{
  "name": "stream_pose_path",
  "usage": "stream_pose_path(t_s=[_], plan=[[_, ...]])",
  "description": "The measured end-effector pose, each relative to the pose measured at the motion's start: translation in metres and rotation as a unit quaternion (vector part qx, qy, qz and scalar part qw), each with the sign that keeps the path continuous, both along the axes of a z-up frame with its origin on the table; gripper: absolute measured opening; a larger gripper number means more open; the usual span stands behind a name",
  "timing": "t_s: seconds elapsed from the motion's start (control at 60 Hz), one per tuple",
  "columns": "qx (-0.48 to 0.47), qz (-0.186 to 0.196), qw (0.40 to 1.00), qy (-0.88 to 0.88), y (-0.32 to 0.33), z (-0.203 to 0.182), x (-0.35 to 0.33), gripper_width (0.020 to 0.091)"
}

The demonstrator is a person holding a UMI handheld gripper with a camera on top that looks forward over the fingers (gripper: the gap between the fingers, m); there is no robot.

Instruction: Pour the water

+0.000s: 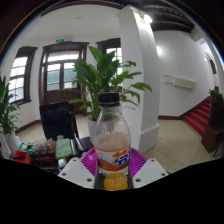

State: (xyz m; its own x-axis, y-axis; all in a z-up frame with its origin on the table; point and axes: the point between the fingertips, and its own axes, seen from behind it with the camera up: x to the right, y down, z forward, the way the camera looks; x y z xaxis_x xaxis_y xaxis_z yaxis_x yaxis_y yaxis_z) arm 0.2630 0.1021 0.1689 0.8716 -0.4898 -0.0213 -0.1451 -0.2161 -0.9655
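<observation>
Gripper view. A clear plastic bottle (pixel 113 140) with a black screw cap and an orange-and-blue label stood upright between the 2 fingers of the jaws (pixel 113 163), filling the middle of the view. The magenta pads (pixel 90 160) on the inner faces pressed against the bottle at label height on both sides, so the jaws were closed on it. The lower part of the bottle held an orange-tinted liquid; the upper part looked clear. Whether the bottle rested on any support could not be told, since its base lay below the visible field.

Behind the bottle rose a large green leafy potted plant (pixel 103 75), partly hidden by the bottle's neck and cap. To its right stood a broad white square column (pixel 138 70), which blocked the view of the wall beyond. To the left of the bottle was a dark chair (pixel 57 122), and near it the corner of a desk (pixel 38 152) carrying small mixed objects too blurred to name. Farther back stood a dark wooden double door (pixel 63 72) with glass panes, flanked by a window (pixel 17 75) at the left. At the far right, red-carpeted stairs (pixel 201 115) climbed beside a white wall, well apart from the bottle.
</observation>
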Motion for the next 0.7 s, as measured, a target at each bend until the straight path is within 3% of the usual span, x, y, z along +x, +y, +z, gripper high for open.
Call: stream_pose_path(t_s=[0.15,0.167,0.317,0.4,0.533,0.633,0.7], plan=[[-0.019,0.008,1.000,0.020,0.005,-0.054,0.013,0.0378],[-0.020,0.010,0.999,0.023,0.005,-0.059,0.013,0.0408],[0.006,0.017,1.000,0.017,0.004,-0.055,0.011,0.0395],[0.013,0.017,1.000,0.018,0.003,-0.055,0.011,0.0436],[0.009,0.017,0.999,0.039,0.003,-0.058,0.010,0.0542],[-0.026,0.019,0.998,0.047,-0.005,-0.071,0.008,0.0763],[-0.036,0.028,0.998,0.044,-0.013,-0.072,0.002,0.0807]])
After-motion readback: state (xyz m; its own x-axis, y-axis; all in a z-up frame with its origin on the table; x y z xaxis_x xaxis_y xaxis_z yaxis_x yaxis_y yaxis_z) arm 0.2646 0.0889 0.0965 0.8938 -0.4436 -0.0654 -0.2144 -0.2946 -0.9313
